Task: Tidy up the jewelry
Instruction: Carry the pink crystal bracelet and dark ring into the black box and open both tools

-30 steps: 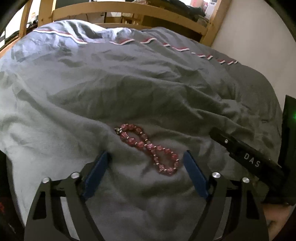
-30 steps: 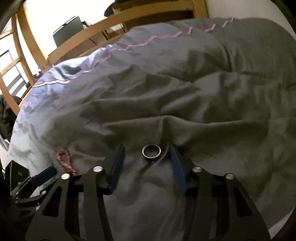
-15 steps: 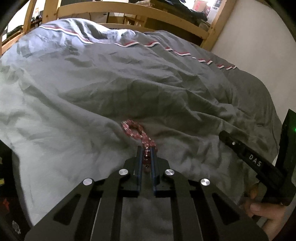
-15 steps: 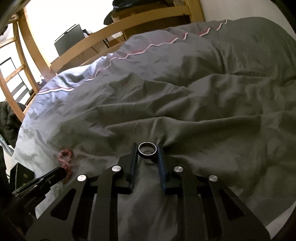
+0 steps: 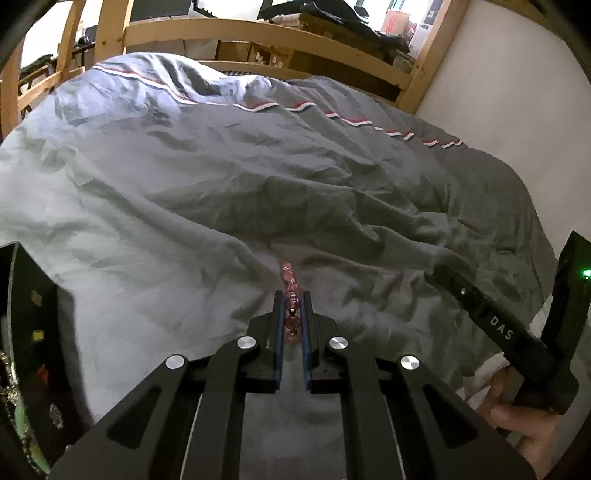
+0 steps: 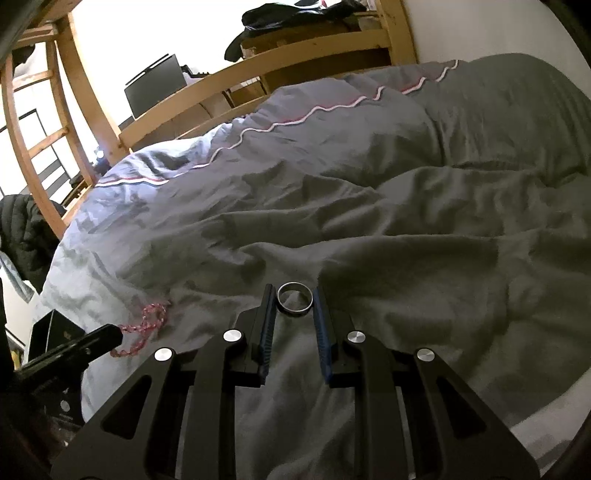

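Note:
A pink bead bracelet (image 5: 291,299) is pinched between the fingers of my left gripper (image 5: 291,302), which is shut on it; the free end hangs over the grey duvet (image 5: 258,192). The bracelet also shows in the right wrist view (image 6: 146,326), dangling from the left gripper's tip (image 6: 107,334). My right gripper (image 6: 294,299) is shut on a silver ring (image 6: 294,298), held flat between its two blue pads just above the duvet (image 6: 406,240).
A wooden bed frame (image 5: 258,35) runs along the far side, with a wall (image 5: 517,92) at right. A dark box (image 5: 26,332) stands at the left edge. A dark jacket (image 6: 22,236) hangs at left. The right gripper's body (image 5: 517,332) is at right.
Both grippers closed, the left on the bracelet and the right on the ring. Both have since lifted, and the bracelet now hangs stretched from the left gripper.

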Tool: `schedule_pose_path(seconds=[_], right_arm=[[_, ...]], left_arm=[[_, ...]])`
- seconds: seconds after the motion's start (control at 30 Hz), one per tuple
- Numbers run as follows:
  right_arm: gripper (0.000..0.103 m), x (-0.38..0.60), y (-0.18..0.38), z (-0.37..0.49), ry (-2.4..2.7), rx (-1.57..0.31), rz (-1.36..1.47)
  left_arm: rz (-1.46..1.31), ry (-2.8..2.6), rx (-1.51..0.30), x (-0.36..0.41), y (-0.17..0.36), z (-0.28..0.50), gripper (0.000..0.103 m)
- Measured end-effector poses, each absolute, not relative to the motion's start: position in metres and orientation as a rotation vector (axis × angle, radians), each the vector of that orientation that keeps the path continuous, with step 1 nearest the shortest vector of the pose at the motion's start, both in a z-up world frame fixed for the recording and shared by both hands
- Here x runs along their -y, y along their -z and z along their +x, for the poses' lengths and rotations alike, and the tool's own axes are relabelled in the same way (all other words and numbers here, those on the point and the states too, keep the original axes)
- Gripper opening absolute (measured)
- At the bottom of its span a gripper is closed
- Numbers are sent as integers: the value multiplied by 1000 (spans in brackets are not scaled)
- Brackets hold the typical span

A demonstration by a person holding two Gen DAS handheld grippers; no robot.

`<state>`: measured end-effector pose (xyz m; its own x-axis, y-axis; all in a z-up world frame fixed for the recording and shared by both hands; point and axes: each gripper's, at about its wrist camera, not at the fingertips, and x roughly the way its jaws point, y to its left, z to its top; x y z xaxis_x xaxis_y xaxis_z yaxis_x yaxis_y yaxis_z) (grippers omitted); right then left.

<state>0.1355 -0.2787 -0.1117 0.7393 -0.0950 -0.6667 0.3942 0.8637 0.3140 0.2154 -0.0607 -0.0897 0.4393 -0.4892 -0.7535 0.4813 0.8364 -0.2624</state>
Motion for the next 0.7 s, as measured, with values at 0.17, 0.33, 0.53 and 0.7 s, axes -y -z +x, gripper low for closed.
schedule_pose_path(seconds=[0.17,0.33,0.53,0.7], right_arm=[[21,276,104,125,263,-673,454],[21,274,100,118,248,-664,451],[21,262,91,108,224,-662,425],[21,249,85,104,208,-669,397]], left_arm=[[-14,599,-920,50,76,205,8],[-7,597,-910,43,63,196,8],[-1,594,-897,32,47,187,8],[-6,585,-893,22,37,179,8]])
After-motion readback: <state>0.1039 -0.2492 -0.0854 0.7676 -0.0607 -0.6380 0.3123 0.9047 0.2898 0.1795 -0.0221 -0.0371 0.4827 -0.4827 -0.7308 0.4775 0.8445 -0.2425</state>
